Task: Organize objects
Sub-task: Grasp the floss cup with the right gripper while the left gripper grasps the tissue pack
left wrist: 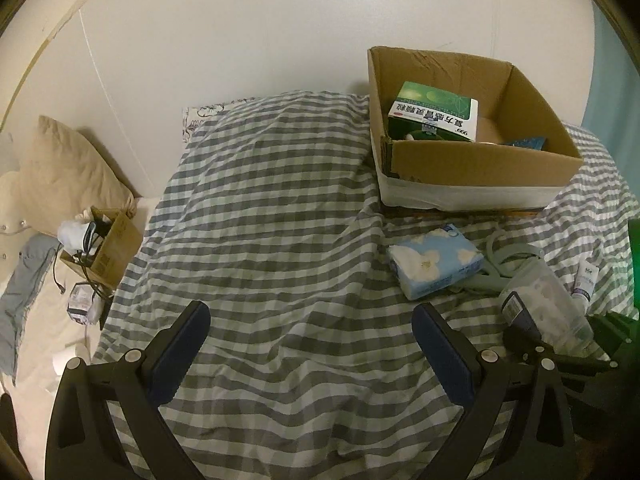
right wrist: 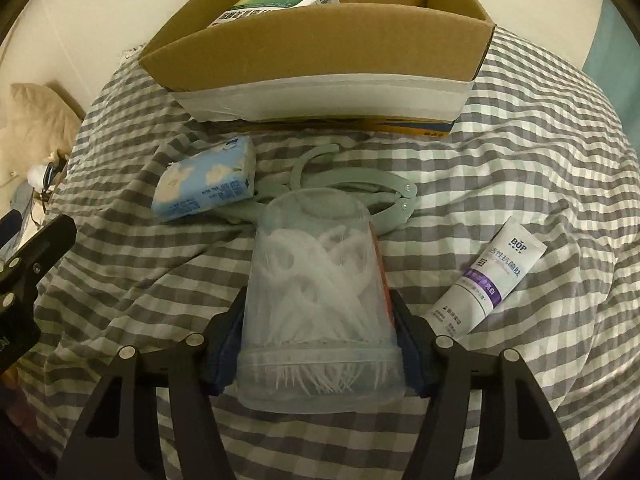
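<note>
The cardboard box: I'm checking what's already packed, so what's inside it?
Inside the cardboard box lies a green and white medicine box, with a dark blue item peeking over the front wall. That wall hides the rest of the floor.

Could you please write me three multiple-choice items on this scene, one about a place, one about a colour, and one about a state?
1. Where is the green and white medicine box?
A. inside the open brown cardboard box
B. on the beige pillow
C. under the tube

2. What colour is the checked bed cover?
A. red and black
B. grey and white
C. plain yellow

3. What is the right gripper doing?
A. open over the tube
B. shut on the clear plastic tub of white floss picks
C. holding the tissue pack

Key: 1 A, it stands within the carton's walls; 2 B, grey and white squares show; 3 B, both fingers press the tub's sides.
</note>
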Motion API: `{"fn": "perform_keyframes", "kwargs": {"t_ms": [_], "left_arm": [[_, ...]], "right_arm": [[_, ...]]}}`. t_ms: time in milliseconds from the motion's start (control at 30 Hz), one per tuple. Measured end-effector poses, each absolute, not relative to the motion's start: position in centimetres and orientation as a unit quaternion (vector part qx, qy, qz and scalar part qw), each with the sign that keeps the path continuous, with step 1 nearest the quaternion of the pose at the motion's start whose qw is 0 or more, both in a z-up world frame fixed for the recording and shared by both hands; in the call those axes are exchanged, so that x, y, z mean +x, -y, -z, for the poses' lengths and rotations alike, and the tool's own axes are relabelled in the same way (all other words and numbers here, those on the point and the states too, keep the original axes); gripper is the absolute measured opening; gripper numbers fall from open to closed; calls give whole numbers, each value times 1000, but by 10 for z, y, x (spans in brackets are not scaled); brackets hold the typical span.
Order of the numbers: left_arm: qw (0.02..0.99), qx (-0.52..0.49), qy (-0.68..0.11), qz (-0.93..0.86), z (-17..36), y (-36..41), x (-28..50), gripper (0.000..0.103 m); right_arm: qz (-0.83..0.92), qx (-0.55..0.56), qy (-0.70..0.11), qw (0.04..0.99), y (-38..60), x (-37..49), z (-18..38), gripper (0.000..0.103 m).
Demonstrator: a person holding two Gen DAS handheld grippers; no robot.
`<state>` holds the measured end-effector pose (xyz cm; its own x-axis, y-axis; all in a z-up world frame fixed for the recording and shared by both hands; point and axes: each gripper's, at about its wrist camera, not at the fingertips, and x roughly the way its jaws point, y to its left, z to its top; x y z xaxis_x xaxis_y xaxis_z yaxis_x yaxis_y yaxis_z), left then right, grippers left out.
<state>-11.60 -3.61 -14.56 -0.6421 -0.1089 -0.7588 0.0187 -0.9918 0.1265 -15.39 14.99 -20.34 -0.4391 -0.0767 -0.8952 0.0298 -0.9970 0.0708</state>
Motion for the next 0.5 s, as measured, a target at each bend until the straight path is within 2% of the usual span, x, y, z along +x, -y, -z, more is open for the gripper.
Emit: {"fn": "perform_keyframes", "kwargs": {"t_ms": [500], "left_arm": [[18, 434, 35, 900, 147, 3, -126, 103]], "right_arm": [[892, 448, 58, 13, -194, -130, 142, 63]]}}
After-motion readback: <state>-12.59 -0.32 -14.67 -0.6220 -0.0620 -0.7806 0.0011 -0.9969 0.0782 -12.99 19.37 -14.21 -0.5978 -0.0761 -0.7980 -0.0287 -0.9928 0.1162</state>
